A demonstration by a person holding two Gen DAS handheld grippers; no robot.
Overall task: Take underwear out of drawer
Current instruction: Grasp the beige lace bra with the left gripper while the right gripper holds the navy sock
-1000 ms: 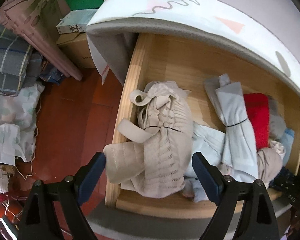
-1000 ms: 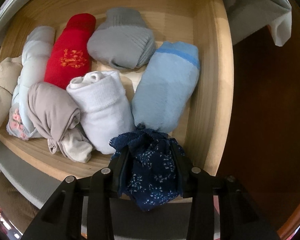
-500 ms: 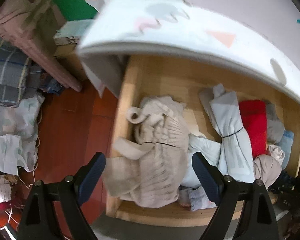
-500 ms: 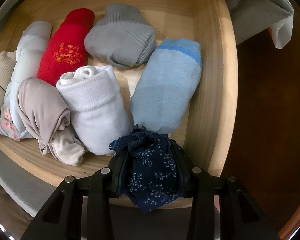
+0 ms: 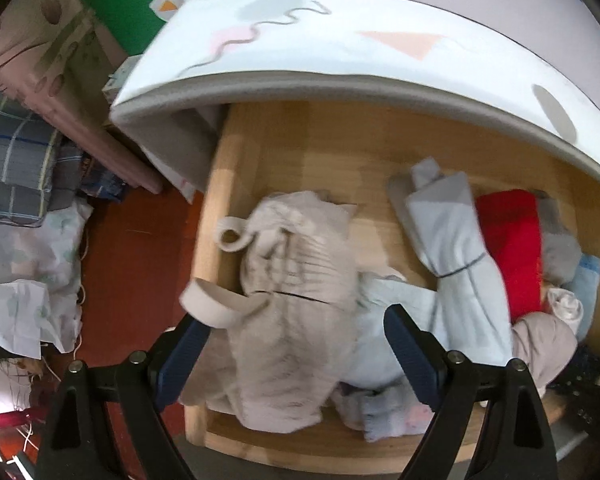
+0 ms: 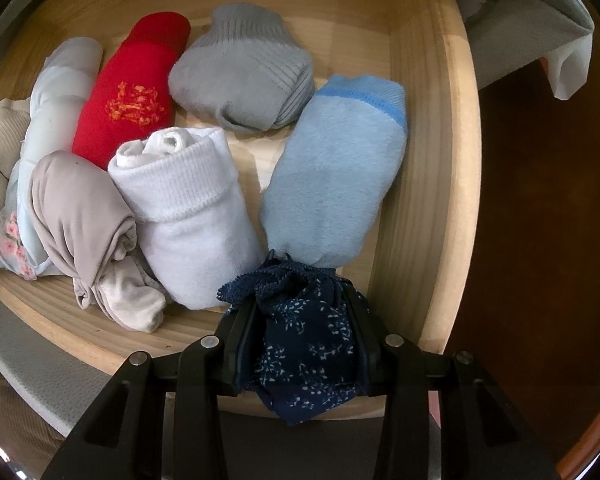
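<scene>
A wooden drawer point(image 6: 424, 184) stands pulled out, filled with rolled garments. My right gripper point(image 6: 298, 316) is shut on a bunched navy floral underwear point(image 6: 304, 344), held just above the drawer's front right corner. Below it lie a light blue roll point(image 6: 336, 172), a white ribbed roll point(image 6: 192, 216), a taupe roll point(image 6: 76, 216), a red roll point(image 6: 132, 96) and a grey roll point(image 6: 244, 80). My left gripper point(image 5: 296, 340) hangs open over the drawer's point(image 5: 216, 208) left end, its fingers on either side of a crumpled beige knit garment point(image 5: 296, 308), not pressing it.
A white patterned top point(image 5: 380, 44) overhangs the back of the drawer. Left of the drawer are red-brown floor point(image 5: 140, 264), plaid fabric point(image 5: 12, 160) and white bags point(image 5: 24, 304). A grey cloth point(image 6: 532, 28) hangs at the right of the drawer.
The left gripper has shifted sideways over the beige garment, which now lies between its fingers. The right gripper has kept its hold on the navy underwear, with the drawer contents sliding slightly in view.
</scene>
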